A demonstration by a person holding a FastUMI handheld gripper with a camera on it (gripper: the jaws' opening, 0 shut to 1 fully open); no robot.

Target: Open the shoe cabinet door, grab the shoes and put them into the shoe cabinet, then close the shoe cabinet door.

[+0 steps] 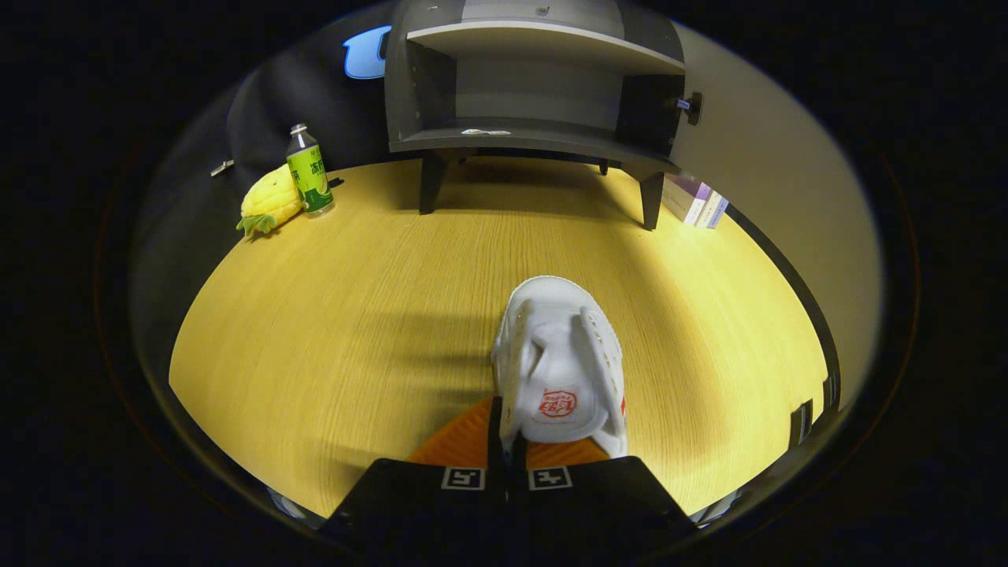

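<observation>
Your gripper point(506, 441) has its two fingers pulled almost together, and they pinch the thin side wall of the white shoe point(561, 366) near its heel. The shoe sticks out ahead of the fingers, toe pointing at the shoe cabinet point(535, 87), above the wooden table point(331, 315). I cannot tell if its sole touches the table. The shoe looks small and light, made of soft cloth, so it will likely bend and droop at the toe. The wall you hold is thin and floppy, so it could slip or twist. Hold it snug and move slowly. A grip lower down by the stiffer sole edge would feel safer. The cabinet door point(683, 106) is open, and the bottom shelf point(551, 138) is well ahead of you. A green bottle point(308, 171) and a yellow plush toy point(269, 203) sit off to the left of the cabinet, and some books point(696, 201) sit to its right.
</observation>
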